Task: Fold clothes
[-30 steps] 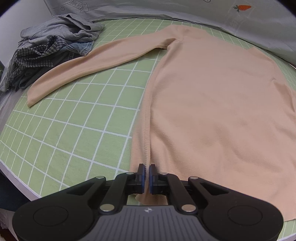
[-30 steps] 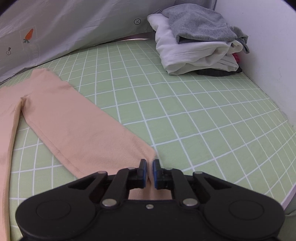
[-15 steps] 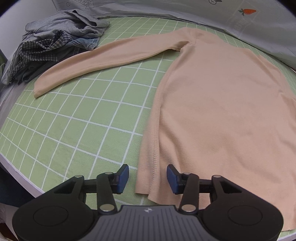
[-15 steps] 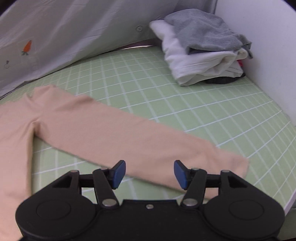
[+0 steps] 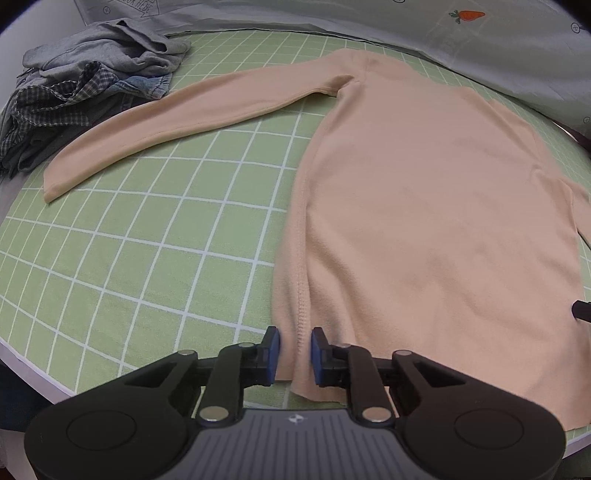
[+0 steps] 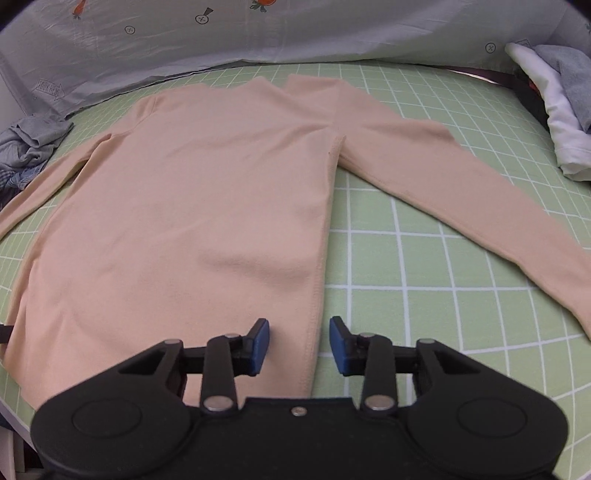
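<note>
A peach long-sleeved top point(image 5: 424, 206) lies flat on the green checked sheet, both sleeves spread out; it also shows in the right wrist view point(image 6: 192, 206). My left gripper point(image 5: 294, 354) is open with its jaws partly closed in, straddling the left side seam at the bottom hem. My right gripper point(image 6: 299, 345) is open wide, straddling the right side seam near the hem. The left sleeve point(image 5: 177, 122) reaches toward the clothes pile; the right sleeve point(image 6: 461, 206) runs out to the right.
A pile of grey and checked clothes point(image 5: 81, 96) sits at the far left. Folded white and grey clothes point(image 6: 557, 103) are stacked at the far right. A grey printed cloth point(image 6: 258, 33) lines the back. The sheet's front edge point(image 5: 33, 384) is close.
Both grippers opened and let go of the top. The right gripper left the right sleeve cuff and moved to the right side seam at the hem. The left jaws have narrowed around the left seam.
</note>
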`<state>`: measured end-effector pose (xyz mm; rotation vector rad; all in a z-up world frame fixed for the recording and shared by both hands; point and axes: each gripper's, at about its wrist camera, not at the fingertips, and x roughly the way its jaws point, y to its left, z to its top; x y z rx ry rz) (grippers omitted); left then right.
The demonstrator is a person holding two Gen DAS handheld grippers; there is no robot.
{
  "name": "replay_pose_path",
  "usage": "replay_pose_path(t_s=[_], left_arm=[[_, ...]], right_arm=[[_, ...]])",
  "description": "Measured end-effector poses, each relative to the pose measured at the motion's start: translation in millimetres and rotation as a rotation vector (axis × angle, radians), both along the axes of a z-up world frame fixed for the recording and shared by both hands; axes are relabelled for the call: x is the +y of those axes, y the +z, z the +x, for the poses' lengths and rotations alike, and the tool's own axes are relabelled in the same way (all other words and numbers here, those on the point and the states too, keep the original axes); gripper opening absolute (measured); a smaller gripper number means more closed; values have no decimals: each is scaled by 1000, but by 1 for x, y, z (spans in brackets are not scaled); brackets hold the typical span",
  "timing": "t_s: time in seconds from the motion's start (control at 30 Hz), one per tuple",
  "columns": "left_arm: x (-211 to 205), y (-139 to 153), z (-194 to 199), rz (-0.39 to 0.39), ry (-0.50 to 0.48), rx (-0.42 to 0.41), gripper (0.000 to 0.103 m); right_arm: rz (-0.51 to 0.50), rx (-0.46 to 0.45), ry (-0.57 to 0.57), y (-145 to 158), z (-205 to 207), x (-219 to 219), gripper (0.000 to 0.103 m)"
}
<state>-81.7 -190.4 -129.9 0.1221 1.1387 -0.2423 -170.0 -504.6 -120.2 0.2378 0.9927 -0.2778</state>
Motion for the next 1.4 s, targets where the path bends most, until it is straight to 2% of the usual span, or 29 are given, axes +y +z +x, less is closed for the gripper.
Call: replay_pose_path(t_s=[0.03,0.1,0.27,0.37,0.4,0.43,0.5,0.57,0.63,0.7,0.8,0.93,1.13,1.4], left_arm=[[0,1,0,-6,-3,0,8],[0,1,-2,-13,-11,8,6],[-14,1,-18,1,-76,17,7],[-16,2,-24,-1,-94,10,13],[-13,3,-23,-8,-94,12,20],[-9,4,-20,-12,-91,12,30],[3,9,-11,-16,-57,-12,42],[23,15,3,-36,-8,-30,51],[44,19,20,-44,45,-42,60],[67,23,38,-47,99,-58,66],[103,25,64,-50,183,-70,70],[151,19,102,-76,286,-40,72],[195,11,153,-55,315,-42,74],[235,4,204,-55,295,-71,74]], right_arm=[[-4,2,-7,0,-1,-2,7],[-21,9,-29,0,-5,-7,4],[-53,24,-116,-1,-15,-26,4],[-45,27,-163,-2,-19,-36,9],[-49,32,-177,-2,-18,-35,18],[-57,39,-193,-1,-16,-33,34],[-73,53,-225,-1,-13,-29,53],[-85,62,-257,0,-11,-25,58],[-94,58,-288,2,-9,-16,79],[-110,50,-307,5,-5,-3,87],[-122,37,-314,8,4,19,99],[-133,53,-308,8,23,53,99],[-149,87,-303,-1,54,101,100],[-154,112,-417,-5,70,137,100]])
